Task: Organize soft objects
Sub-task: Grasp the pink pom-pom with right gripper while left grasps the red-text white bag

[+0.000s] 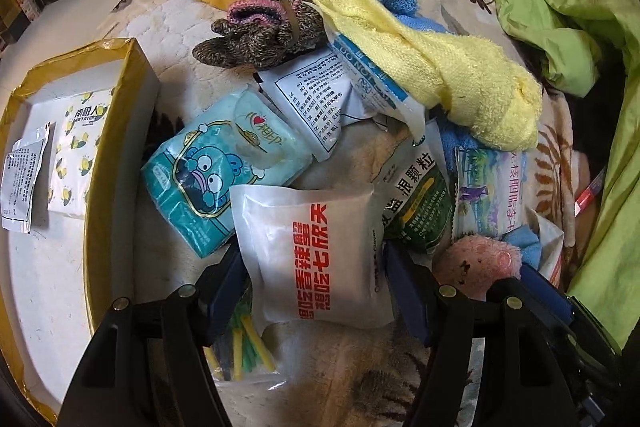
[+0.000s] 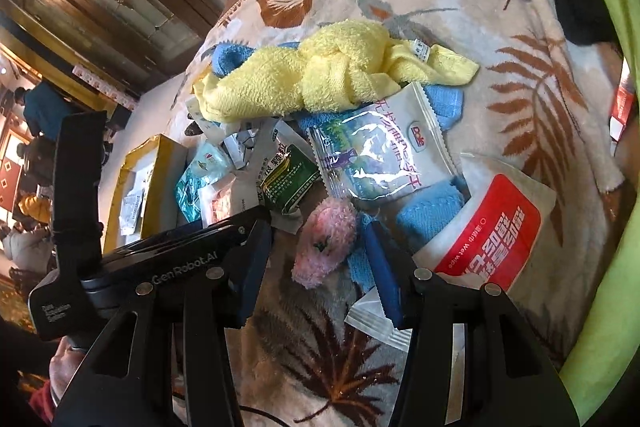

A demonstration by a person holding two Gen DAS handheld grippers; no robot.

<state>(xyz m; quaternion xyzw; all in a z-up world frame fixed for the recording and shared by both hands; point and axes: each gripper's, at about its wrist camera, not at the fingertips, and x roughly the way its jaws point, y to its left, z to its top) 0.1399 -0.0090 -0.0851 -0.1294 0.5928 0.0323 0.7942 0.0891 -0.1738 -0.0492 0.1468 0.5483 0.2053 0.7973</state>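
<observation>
A white packet with red characters (image 1: pixel 312 251) lies on the leaf-print blanket (image 1: pixel 340 367). My left gripper (image 1: pixel 314 287) stands open astride it, its blue pads (image 1: pixel 224 291) at the packet's two side edges. In the right wrist view a pink fuzzy toy (image 2: pixel 324 243) lies between the jaws of my open right gripper (image 2: pixel 318 275), with a gap to the left pad. A blue cloth (image 2: pixel 428 211) lies against the right pad (image 2: pixel 384 267). Further back lie a yellow towel (image 1: pixel 440 67) and a brown knit glove with a pink cuff (image 1: pixel 260 31).
A gold-rimmed box (image 1: pixel 100 131) holding flat packets stands at the left. A teal tissue pack (image 1: pixel 216 167), a green sachet (image 1: pixel 420 203), a clear Dole snack bag (image 2: pixel 380 155) and a red wet-wipe pack (image 2: pixel 488 239) crowd the pile. A green garment (image 1: pixel 560 27) lies at the right.
</observation>
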